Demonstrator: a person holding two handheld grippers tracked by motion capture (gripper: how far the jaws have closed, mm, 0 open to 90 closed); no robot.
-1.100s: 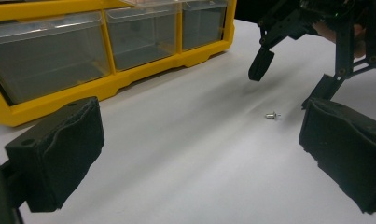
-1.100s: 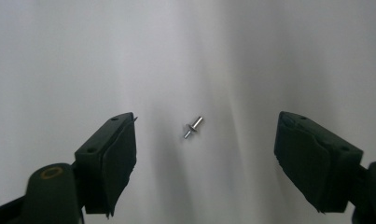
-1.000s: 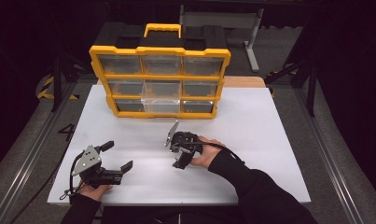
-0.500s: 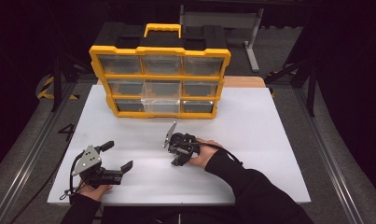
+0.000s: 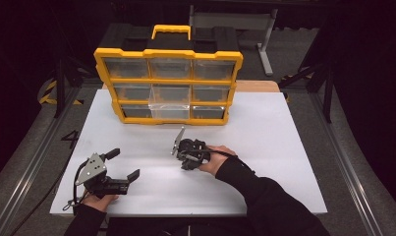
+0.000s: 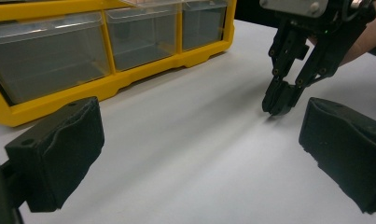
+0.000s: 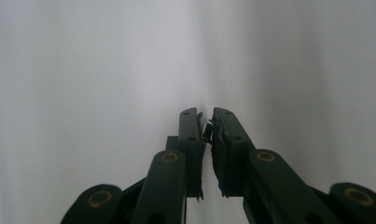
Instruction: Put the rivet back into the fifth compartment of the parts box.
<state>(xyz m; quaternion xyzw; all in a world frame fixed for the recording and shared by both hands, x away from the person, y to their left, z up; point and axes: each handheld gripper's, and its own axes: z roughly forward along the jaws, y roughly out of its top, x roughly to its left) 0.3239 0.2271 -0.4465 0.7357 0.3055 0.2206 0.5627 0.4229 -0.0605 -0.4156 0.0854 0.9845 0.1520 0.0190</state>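
Right gripper (image 5: 187, 156) points tip-down at the white tabletop (image 5: 264, 147), its jaws having just closed together; a tiny dark scrap between the pads can't be identified. Lifting straight up seems wisest. Beyond it stands a yellow plastic drawer organiser (image 5: 168, 86). Left gripper (image 5: 123, 164) rests spread wide, nearby.

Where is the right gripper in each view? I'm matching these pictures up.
High view: right gripper at table centre, tips down on the white tabletop.
Left gripper view: upper right, jaws together, touching the tabletop.
Right gripper view: its own jaws rise from the bottom, shut.
Shared landmark: the white tabletop.
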